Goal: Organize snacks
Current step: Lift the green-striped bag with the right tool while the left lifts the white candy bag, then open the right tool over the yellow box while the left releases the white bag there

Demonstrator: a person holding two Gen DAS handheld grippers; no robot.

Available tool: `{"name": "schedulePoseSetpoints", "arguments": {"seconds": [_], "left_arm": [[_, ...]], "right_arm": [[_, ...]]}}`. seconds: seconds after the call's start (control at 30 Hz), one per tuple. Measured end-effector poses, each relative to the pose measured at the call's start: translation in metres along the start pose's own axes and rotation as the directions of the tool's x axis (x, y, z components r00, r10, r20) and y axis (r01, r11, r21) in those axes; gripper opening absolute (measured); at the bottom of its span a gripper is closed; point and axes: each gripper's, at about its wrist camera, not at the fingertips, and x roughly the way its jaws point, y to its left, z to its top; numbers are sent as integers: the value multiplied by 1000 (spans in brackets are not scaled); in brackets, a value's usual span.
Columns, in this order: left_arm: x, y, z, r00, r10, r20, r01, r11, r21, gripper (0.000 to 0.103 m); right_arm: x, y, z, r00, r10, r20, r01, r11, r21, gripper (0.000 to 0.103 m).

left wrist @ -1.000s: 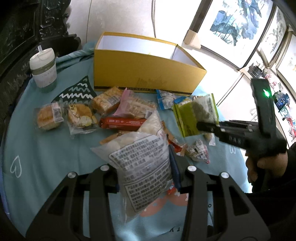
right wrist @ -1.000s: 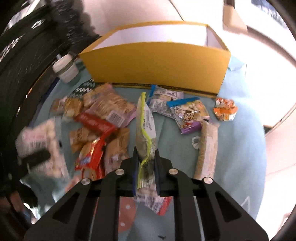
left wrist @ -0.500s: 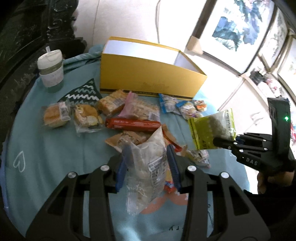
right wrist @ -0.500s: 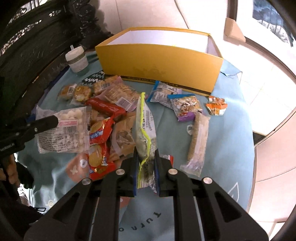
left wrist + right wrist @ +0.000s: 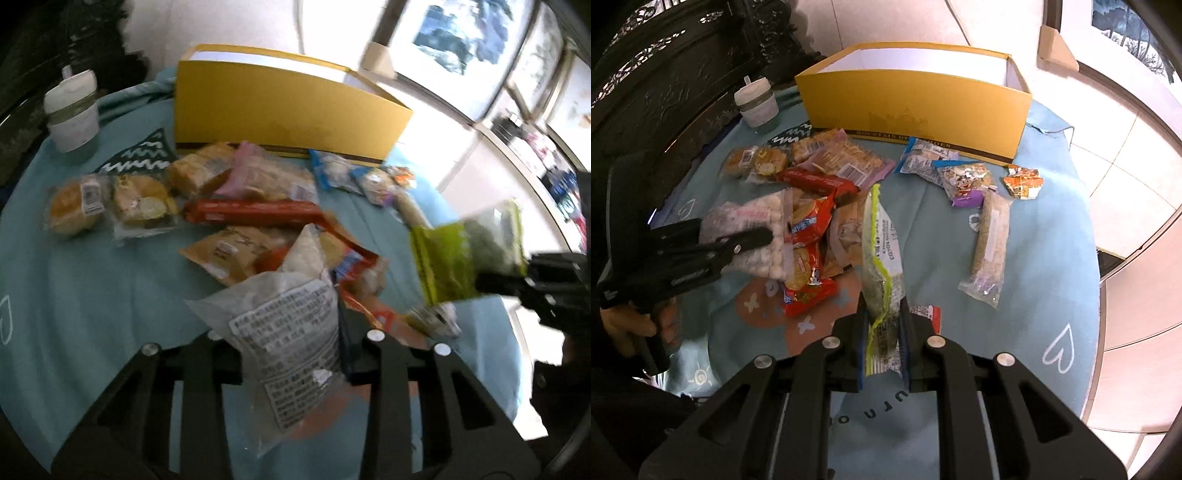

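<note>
On the teal tablecloth (image 5: 1052, 258) snacks lie scattered before the empty yellow box (image 5: 916, 107). Our left gripper (image 5: 291, 354) has just been closing tighter and sinking, pinching the clear bag of white balls (image 5: 288, 332); our right gripper (image 5: 882, 332) stays clamped on the green-edged packet (image 5: 881, 251). Both look ready for boxing.

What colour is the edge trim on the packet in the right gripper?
Yellow-green trim on the packet, clearest in the right wrist view.

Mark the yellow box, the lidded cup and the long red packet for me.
yellow box (image 5: 916, 107), right wrist view, front wall.
lidded cup (image 5: 756, 107), right wrist view, side of the cup.
long red packet (image 5: 255, 211), left wrist view, middle of the wrapper.
</note>
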Motion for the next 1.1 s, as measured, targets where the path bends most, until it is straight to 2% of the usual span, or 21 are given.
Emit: {"name": "schedulePoseSetpoints", "arguments": {"seconds": [0.1, 0.27, 0.57, 0.9, 1.1], "left_arm": [[-13, -8, -5, 1000, 8, 4, -8, 1000, 19, 34], [-50, -11, 6, 996, 0, 90, -4, 999, 40, 34], [-78, -15, 38, 987, 74, 142, -82, 995, 54, 34], [-99, -28, 100, 968, 92, 235, -110, 992, 66, 35], [-107, -35, 140, 949, 102, 298, -127, 990, 66, 35]], "right_arm": [[-5, -2, 1, 1000, 9, 19, -9, 1000, 15, 14], [-22, -5, 8, 997, 50, 63, -52, 998, 32, 14], [-42, -5, 25, 990, 75, 123, -81, 996, 45, 14], [-86, -14, 65, 966, 82, 245, -102, 992, 68, 14], [-117, -22, 103, 942, 68, 330, -88, 995, 46, 14]]}}
